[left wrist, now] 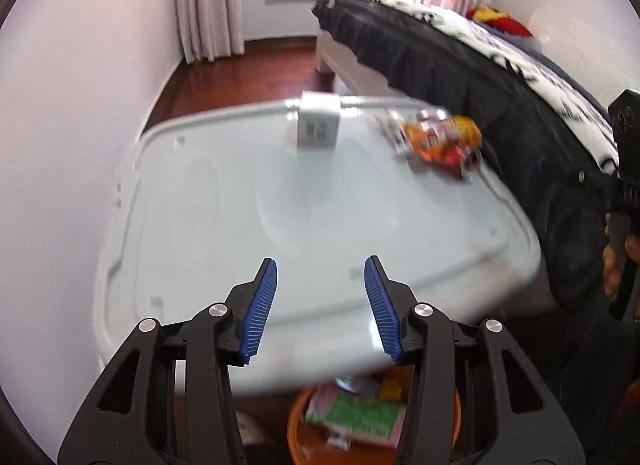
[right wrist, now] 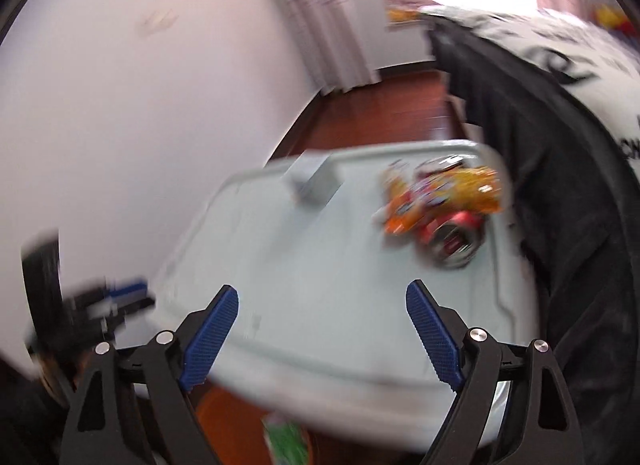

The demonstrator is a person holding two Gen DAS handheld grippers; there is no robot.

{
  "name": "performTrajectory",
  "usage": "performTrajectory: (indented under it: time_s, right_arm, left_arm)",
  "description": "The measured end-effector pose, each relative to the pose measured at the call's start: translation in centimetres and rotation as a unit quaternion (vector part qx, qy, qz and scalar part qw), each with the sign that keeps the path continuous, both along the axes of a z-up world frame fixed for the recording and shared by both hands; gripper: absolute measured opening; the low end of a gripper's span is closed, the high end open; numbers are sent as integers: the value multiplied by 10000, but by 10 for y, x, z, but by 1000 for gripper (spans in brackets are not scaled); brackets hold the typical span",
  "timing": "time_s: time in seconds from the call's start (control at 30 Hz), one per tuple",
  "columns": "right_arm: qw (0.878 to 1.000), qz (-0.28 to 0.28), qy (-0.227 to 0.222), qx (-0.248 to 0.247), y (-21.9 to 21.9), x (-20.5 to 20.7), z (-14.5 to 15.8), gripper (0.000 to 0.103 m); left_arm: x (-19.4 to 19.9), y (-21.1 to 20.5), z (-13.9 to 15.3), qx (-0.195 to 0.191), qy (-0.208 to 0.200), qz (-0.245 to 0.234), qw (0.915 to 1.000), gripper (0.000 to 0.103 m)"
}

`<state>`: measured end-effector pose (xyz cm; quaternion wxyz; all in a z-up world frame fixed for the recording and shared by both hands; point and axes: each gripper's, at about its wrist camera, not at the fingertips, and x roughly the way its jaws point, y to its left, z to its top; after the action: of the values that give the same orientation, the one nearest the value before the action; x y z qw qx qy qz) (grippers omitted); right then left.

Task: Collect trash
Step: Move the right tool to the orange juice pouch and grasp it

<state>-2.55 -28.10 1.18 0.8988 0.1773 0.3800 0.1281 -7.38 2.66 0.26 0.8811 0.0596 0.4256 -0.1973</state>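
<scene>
Orange bin [left wrist: 298,431] w/ trash below, white box [left wrist: 318,123], snack wrappers [left wrist: 442,141] on lid [left wrist: 240,225]

left tongs [left wrist: 320,265]: black linked arms, silver pivot screws, ribbed blue pads | right tongs [right wrist: 322,297]: same build, dotted blue pads

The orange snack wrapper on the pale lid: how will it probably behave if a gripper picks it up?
The orange snack wrapper looks crumpled and thin, so it will probably be light and floppy. It seems to lie against a red can, which may roll if disturbed.
</scene>
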Motion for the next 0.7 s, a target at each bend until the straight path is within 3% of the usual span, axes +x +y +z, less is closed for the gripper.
performTrajectory:
  time_s: [0.17,0.47,0.57,0.7]
  right_arm:
    - [9953,-915,205,230,-52,42,-16,85]
    - [9769,-1733,726,1020,-88,99,-61,87]
    - [9802,-1692,758,695,-79,115,-61,87]
    - [9857,-1213,650,-973,-49,135,-44,87]
  left_arm:
    - [35,-13,5,-121,-172,100,9997,46]
    - [55,-24,-1,-227,-185,21,9996,46]
    - [51,-28,0,-133,-268,-131,9995,46]
    - [42,-29,4,-51,-441,-243,9987,52]
